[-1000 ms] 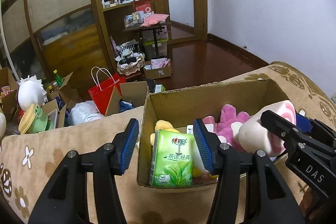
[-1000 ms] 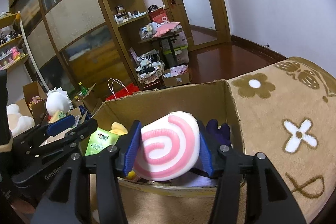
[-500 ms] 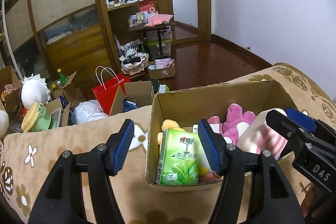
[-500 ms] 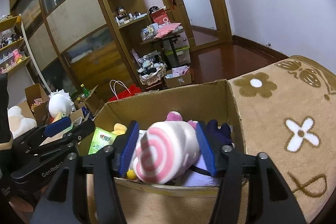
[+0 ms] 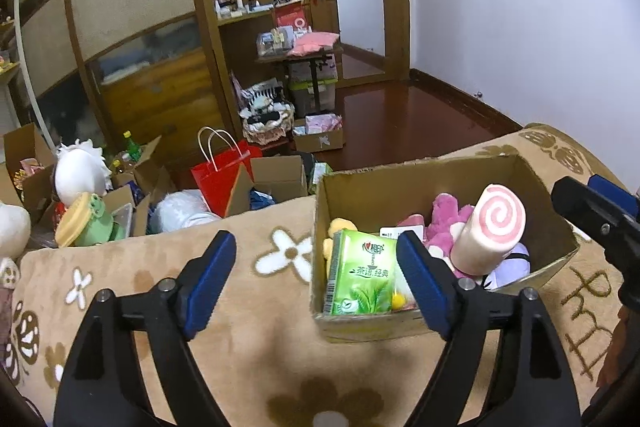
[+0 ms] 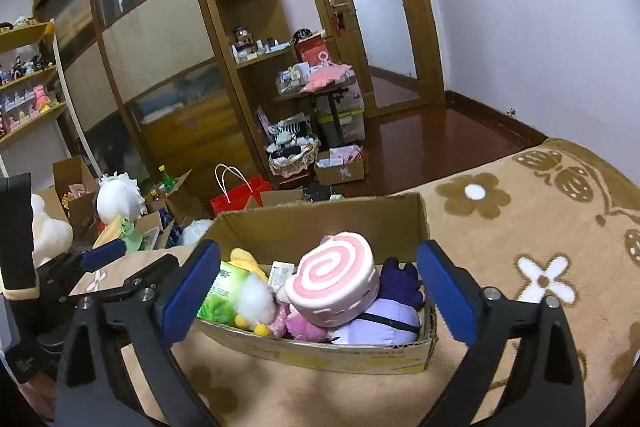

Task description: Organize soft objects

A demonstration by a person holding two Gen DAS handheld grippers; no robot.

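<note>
A cardboard box (image 5: 404, 175) (image 6: 320, 219) sits on the beige flowered blanket (image 5: 248, 355). In it lie a pink-and-white swirl roll plush (image 5: 490, 229) (image 6: 334, 279), a green tissue pack (image 5: 364, 273) (image 6: 218, 293), a pink plush (image 5: 446, 215), a purple plush (image 6: 384, 317) and a yellow plush (image 6: 244, 259). My left gripper (image 5: 312, 283) is open and empty, in front of the box's left corner. My right gripper (image 6: 316, 293) is open and empty, just in front of the box, with the roll lying free between its lines.
Beyond the blanket's edge stand a red paper bag (image 5: 222, 171), open cartons (image 5: 280, 175), a white plush (image 5: 80, 173) and a green frog toy (image 5: 90, 223). A wooden cabinet (image 5: 152, 27) and a door (image 6: 384, 11) are at the back. The blanket stretches right (image 6: 532, 227).
My right gripper opened and let go of the swirl roll, which now rests in the box. Both grippers have drawn back from the box; the left one has shifted left.
</note>
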